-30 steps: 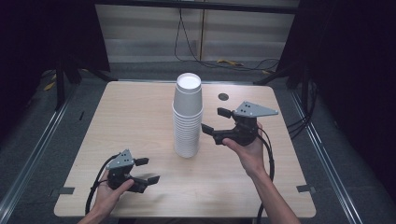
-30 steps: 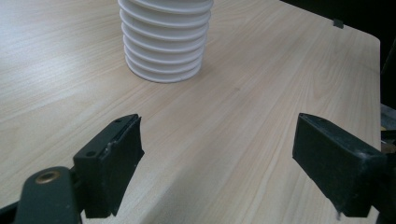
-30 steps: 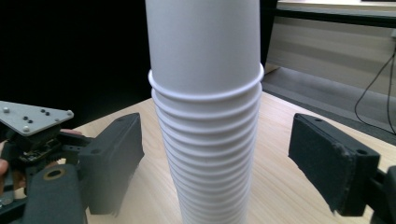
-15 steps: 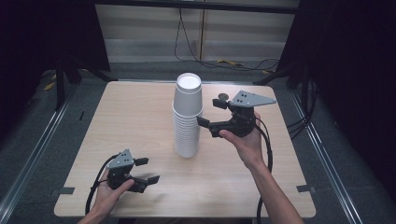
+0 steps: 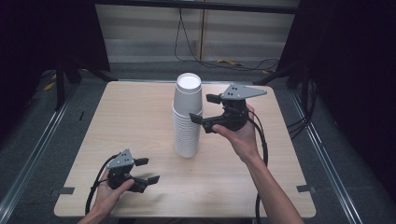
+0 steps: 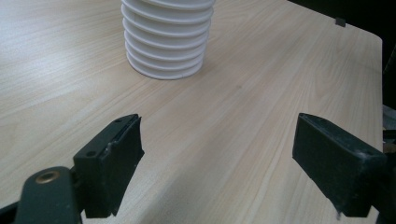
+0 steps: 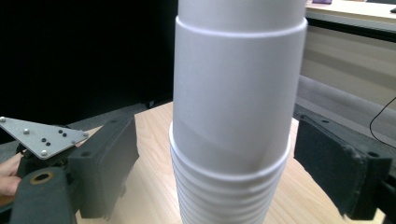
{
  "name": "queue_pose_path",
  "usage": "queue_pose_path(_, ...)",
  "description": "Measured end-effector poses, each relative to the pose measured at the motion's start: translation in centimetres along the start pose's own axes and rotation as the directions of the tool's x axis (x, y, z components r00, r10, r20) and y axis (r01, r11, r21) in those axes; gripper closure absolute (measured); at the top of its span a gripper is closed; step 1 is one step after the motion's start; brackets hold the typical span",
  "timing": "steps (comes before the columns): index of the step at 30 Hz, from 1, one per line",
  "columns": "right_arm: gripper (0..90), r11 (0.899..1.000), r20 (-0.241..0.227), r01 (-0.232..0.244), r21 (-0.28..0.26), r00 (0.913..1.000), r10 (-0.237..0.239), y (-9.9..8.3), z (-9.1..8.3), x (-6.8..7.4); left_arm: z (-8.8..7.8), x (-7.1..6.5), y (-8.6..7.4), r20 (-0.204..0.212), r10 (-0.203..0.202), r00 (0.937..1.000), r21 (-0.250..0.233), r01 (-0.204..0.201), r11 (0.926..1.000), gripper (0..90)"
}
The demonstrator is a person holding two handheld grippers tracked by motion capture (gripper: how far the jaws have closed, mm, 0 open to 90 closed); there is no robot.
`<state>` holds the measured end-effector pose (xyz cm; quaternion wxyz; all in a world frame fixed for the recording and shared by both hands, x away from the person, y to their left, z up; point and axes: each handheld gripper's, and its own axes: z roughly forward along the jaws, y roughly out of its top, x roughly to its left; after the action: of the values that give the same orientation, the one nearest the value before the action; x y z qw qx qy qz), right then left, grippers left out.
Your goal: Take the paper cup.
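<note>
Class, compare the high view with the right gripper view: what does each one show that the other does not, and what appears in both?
High view alone: the whole table, the person's right hand, and the stack's open top. Right gripper view alone: a close look along the right gripper, its open jaws standing either side of the top cup, apart from it, where that cup meets the rims below. Both: the stack of white cups, the right gripper and the left gripper, resting low at the table's near side.

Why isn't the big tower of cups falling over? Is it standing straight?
Yes, upright. The cup stack stands straight on the table, its base flat on the wood; the right gripper has open jaws around its top.
</note>
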<state>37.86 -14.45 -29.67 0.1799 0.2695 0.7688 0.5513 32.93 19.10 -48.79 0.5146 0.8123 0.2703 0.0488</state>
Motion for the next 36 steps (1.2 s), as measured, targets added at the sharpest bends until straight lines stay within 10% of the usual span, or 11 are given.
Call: queue_pose_path(36,17.5,0.994,-0.016,-0.016,0.104,0.9997,0.018,4.4,4.6,-1.5,0.0,-0.1,-0.1,0.0,-0.006,1.0,0.005,0.006,1.0,15.8)
